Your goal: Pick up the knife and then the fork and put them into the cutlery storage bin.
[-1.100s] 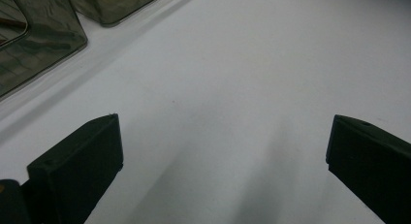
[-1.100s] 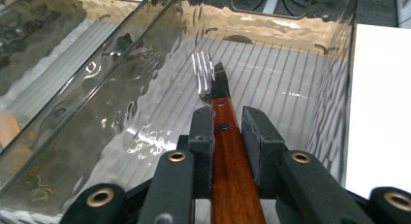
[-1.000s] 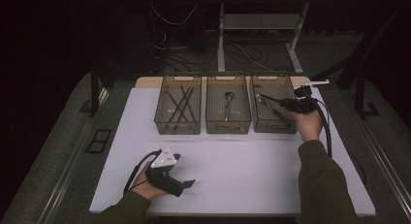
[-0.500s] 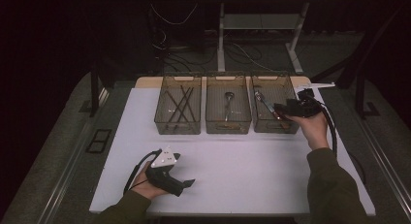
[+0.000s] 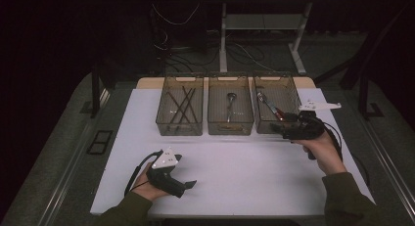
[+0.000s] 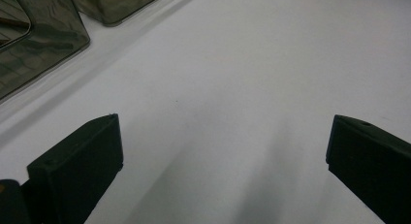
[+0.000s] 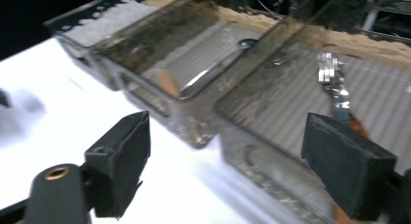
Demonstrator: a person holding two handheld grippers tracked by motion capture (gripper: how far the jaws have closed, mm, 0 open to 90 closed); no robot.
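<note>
Three smoky clear bins stand in a row at the back of the white table. The left bin holds several dark sticks. A metal spoon lies in the middle bin. In the right bin lies a fork with an orange handle. My right gripper is open and holds nothing, just at the right bin's front wall. Near the table's front, my left gripper is open over bare white surface, holding nothing.
The white table top stretches between the bins and the front edge. Dark floor, cables and a desk frame lie beyond the table. Corners of two bins show at the top left of the left gripper view.
My right gripper has drawn back from above the right bin toward the person, down to its front wall. The left gripper has stayed put.
</note>
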